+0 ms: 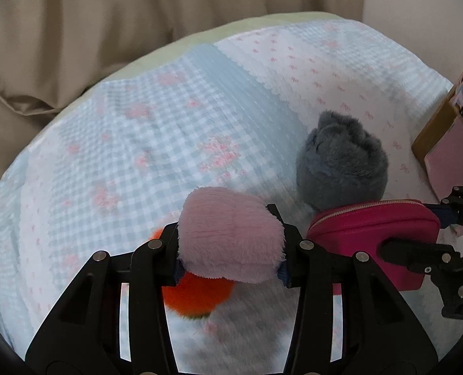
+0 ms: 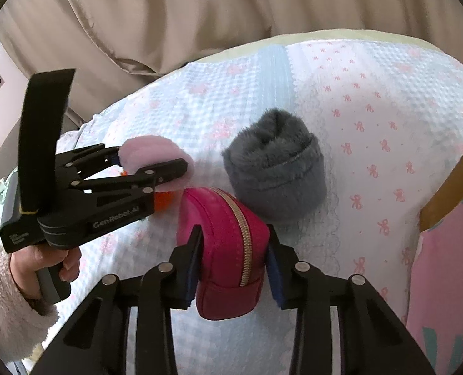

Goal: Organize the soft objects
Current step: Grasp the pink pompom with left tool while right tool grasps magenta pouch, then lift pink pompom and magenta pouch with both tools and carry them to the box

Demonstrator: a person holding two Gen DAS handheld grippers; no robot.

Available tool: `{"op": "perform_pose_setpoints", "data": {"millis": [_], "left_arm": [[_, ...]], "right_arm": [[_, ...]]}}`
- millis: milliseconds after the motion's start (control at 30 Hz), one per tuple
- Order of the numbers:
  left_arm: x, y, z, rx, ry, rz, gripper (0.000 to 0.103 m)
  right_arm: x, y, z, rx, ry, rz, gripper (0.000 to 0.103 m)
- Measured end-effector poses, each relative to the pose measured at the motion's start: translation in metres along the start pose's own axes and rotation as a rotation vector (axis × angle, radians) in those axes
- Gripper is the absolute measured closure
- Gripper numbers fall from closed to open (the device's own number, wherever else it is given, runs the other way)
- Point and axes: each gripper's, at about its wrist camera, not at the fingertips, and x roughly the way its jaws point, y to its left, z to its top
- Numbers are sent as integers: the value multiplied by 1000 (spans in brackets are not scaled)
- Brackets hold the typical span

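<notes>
My left gripper point(image 1: 229, 243) is shut on a fluffy pale pink soft bundle point(image 1: 228, 234) and holds it above the bed; both also show in the right wrist view point(image 2: 156, 156). An orange fuzzy object point(image 1: 197, 297) lies just under it. My right gripper point(image 2: 231, 265) is shut on a magenta zip pouch point(image 2: 228, 250), which shows at the right of the left wrist view point(image 1: 372, 231). A rolled grey fuzzy bundle point(image 2: 275, 168) lies on the blanket just beyond the pouch; the left wrist view shows it too point(image 1: 340, 159).
A blue gingham and white bow-print blanket point(image 1: 137, 140) covers the bed. A pink and brown cardboard box point(image 2: 444, 234) stands at the right edge. Beige curtains point(image 2: 200, 15) hang behind the bed.
</notes>
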Motion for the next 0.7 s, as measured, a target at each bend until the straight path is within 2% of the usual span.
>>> {"op": "perform_pose_setpoints", "data": {"millis": [167,367,700], "left_arm": [[-32,6,4,-34,-22,18,63],[-83,12,12,-74,-59,29,63],[-206,5,29,-180,-118,42,63]], "right_arm": [[-25,12,7,-2,-22,-15,69],[-77,36,22,-14,-61,-40,69],[-187,80,43,-42,-118,-93,69]]}}
